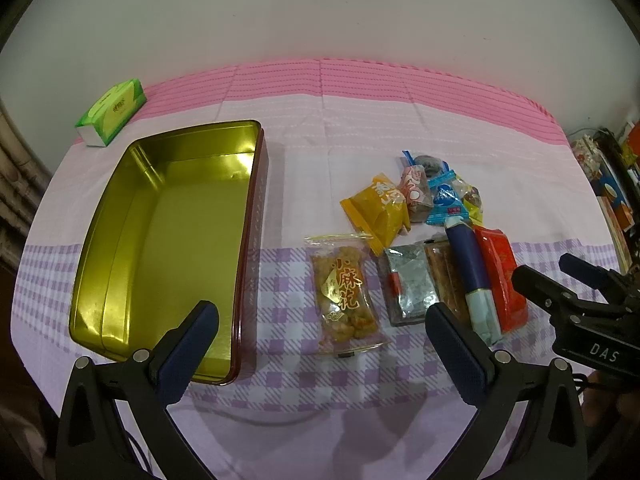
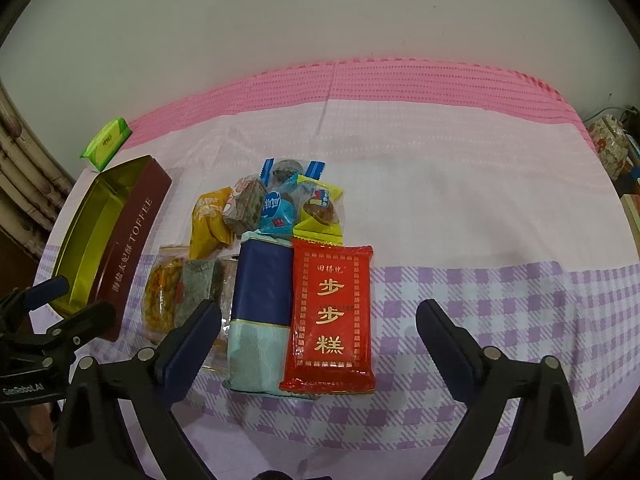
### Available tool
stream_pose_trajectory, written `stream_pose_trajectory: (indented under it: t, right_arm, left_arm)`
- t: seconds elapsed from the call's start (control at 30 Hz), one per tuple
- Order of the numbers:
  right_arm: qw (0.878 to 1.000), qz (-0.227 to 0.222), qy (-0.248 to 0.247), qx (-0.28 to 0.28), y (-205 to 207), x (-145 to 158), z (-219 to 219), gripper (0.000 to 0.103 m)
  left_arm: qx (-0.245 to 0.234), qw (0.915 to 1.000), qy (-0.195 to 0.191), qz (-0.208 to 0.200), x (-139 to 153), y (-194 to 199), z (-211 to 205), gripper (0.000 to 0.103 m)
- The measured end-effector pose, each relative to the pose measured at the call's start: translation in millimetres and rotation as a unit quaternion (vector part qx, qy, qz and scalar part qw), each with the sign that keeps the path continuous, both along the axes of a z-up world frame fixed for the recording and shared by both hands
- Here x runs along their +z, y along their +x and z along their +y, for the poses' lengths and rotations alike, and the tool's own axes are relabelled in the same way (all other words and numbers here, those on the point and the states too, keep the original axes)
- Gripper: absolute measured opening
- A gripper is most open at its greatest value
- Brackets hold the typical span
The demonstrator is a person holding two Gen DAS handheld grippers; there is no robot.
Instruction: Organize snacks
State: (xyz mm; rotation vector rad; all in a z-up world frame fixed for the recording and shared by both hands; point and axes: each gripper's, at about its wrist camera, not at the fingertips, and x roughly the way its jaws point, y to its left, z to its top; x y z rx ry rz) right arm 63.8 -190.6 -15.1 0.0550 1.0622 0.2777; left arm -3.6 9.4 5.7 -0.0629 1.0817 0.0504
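Red packet (image 2: 332,312) reads 步步糕; tin (image 2: 132,252) reads TOFFEE.

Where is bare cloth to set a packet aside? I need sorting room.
Free: the strip between the tin and the twist-snack packet, and the cloth right of the red packet. Crowded: the snack pile behind it.

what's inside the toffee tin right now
Nothing shows inside the toffee tin: the left wrist view shows its bare gold floor and walls. Only the near corner is hidden, behind a finger of the left gripper. The snacks all lie on the cloth beside it.
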Motion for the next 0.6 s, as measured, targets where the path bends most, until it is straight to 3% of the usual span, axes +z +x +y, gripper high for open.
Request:
stream_pose_trajectory:
  t: [0.23,0.6]
  right_arm:
    - [1.0,0.011,-0.006,-0.001,5.5,-9.8,-0.7,0.096]
    - [0.999,0.041,-0.017,-0.005,18.4,-35.5,-7.5,0.078]
  left_arm:
    - [0.003,1.0,-0.005,-0.003,3.2,-1.7,0.6,0.102]
    - [-0.004,1.0,-0.008,0.005,-0.3,4.5,1.1,0.09]
